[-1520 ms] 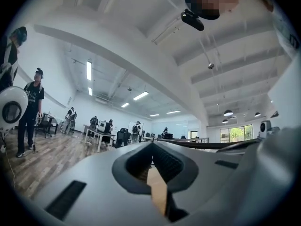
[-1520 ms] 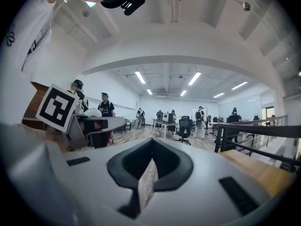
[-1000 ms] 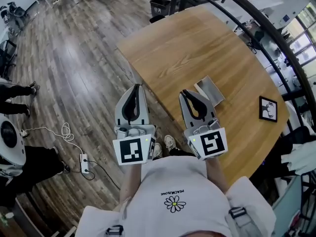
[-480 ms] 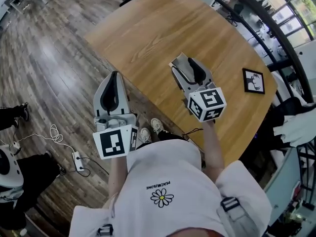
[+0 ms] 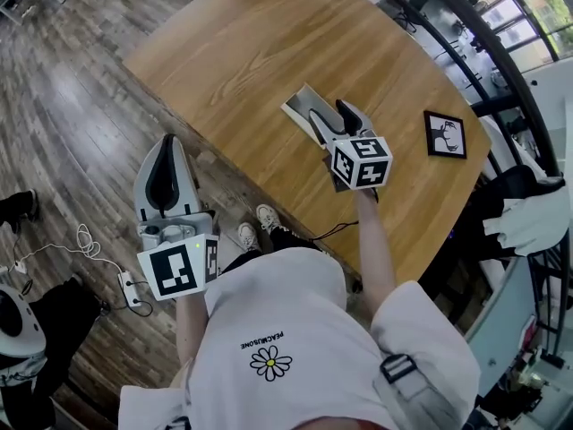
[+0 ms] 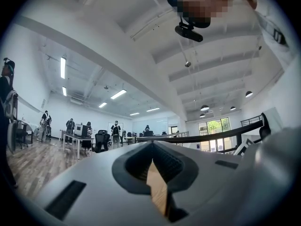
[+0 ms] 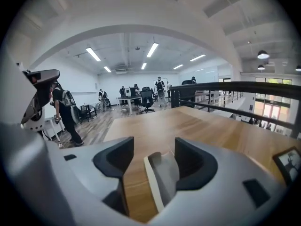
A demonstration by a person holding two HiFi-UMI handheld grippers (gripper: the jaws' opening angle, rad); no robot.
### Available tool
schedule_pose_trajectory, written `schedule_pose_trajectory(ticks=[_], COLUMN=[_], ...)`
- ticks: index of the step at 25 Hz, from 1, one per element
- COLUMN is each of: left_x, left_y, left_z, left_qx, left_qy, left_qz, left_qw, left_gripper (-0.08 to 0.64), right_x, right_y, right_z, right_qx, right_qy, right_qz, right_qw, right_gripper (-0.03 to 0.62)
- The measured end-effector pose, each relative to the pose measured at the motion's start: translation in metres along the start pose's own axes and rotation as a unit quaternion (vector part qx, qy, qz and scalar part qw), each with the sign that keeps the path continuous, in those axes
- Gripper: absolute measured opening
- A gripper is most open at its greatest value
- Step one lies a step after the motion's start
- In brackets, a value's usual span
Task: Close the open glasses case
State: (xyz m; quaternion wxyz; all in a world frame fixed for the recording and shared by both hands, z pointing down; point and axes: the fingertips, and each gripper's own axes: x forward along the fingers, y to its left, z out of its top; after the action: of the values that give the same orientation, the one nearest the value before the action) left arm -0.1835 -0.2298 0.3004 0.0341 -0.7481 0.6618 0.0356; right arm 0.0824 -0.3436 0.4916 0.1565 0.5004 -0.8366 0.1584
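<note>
Wood tabletop [image 5: 260, 43] carries the grey case [image 7: 162, 175], which lies open near the edge closest to the person. The right gripper [image 5: 334, 117] hangs just over it. Its jaws are opening, with part of the case between them, close to one jaw but not squeezed. The left gripper [image 5: 164, 164] is off the tabletop, past that edge, with its jaws together on nothing. The case looks light, I think, so a push on the lid from one side could slide it off the edge or spin it. A jaw could also catch the rim instead of the lid.
</note>
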Motion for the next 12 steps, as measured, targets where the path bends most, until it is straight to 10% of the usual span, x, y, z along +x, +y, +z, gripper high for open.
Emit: schedule_pose_trajectory(ticks=[12], left_x=[0.010], left_y=[-0.001], left_z=[-0.010], left_qx=[0.009], left_qy=[0.015], left_qz=[0.001], left_qw=[0.9998], left_gripper=[0.018], right_x=[0.030], right_y=[-0.038], right_z=[-0.050], right_qx=[0.038], right_qy=[0.075], right_qz=[-0.027], right_qw=[0.996], right_gripper=[0.260])
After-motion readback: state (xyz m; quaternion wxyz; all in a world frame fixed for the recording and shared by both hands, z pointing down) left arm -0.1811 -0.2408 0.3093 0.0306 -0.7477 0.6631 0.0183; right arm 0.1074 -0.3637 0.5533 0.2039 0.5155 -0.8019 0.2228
